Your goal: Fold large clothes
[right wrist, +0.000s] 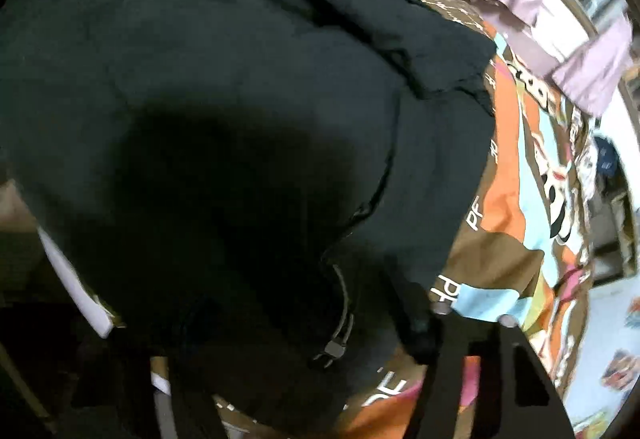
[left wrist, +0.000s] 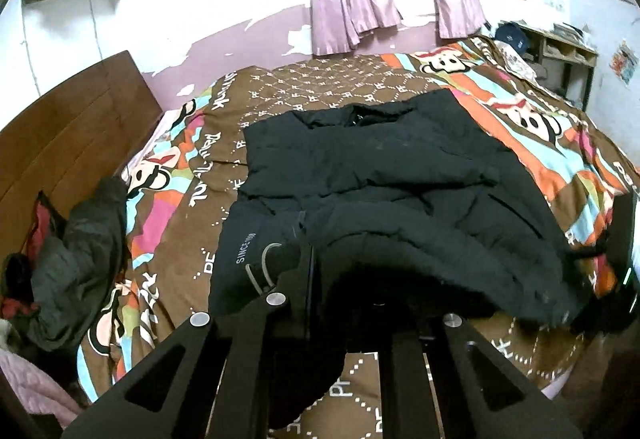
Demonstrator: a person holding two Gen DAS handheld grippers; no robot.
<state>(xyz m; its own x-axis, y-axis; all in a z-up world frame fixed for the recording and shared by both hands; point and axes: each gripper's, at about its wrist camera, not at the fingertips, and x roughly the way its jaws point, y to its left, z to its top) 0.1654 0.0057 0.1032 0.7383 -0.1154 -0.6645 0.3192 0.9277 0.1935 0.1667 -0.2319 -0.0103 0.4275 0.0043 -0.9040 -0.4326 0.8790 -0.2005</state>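
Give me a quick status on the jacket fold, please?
Both grippers at near hem of black jacket, fabric draped over fingers; grip state unclear. Jacket partly folded on patterned bedspread. Dark clothes pile off left, not in the way.

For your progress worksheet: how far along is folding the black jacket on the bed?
Done: a sleeve lies folded across the black jacket spread on the patterned quilt. In hand: its near hem is lifted, draped over both grippers' jaws. Left: carrying the hem toward the collar, then flattening.

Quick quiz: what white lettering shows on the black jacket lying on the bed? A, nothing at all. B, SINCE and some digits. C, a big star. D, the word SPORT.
B: the black jacket carries small white "SINCE" lettering near its lower left hem.
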